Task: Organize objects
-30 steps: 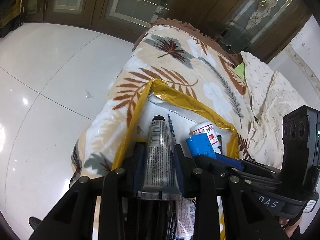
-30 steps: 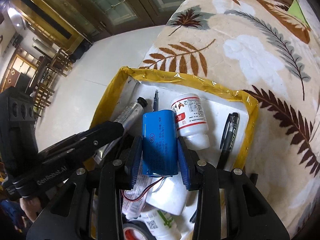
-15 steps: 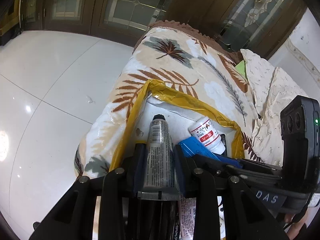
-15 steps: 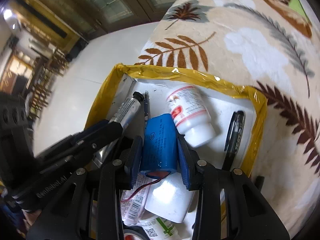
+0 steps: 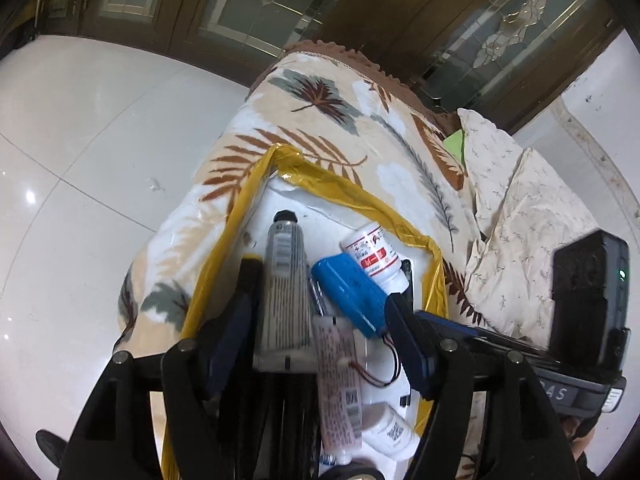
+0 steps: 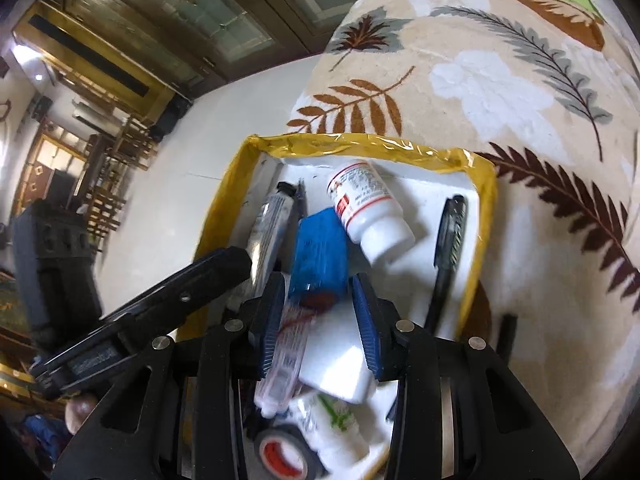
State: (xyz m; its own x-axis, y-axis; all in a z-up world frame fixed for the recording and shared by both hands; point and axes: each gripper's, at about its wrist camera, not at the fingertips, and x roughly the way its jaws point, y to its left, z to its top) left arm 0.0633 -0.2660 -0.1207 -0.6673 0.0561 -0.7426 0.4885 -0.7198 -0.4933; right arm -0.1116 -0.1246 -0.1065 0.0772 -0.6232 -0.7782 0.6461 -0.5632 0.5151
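A white box with a yellow-taped rim point(image 5: 340, 188) point(image 6: 360, 146) sits on a leaf-print blanket. My left gripper point(image 5: 320, 286) hangs over its left side and its jaws are opening. The grey tube point(image 5: 286, 280) point(image 6: 268, 224) lies loose between them, close to the left pad and far from the right one. My right gripper point(image 6: 316, 280) is shut on the rear end of the blue battery point(image 6: 318, 252) point(image 5: 348, 292). Most of the battery sticks out past the tips, with red and black wires trailing behind. A white bottle with a red label point(image 6: 364, 200) lies just beyond it.
The box also holds a black pen point(image 6: 450, 236), a pink-printed tube point(image 6: 284, 356), a plain white bottle point(image 6: 336, 360), a green-printed bottle point(image 6: 332, 420) and a tape roll point(image 6: 280, 452). A black cap point(image 6: 506, 336) lies on the blanket point(image 5: 320, 120). White tiled floor point(image 5: 80, 160) is left of it.
My left jaws have spread wide and let go of the grey tube, which stays in the box. The blue battery now sits further out toward my right gripper's tips.
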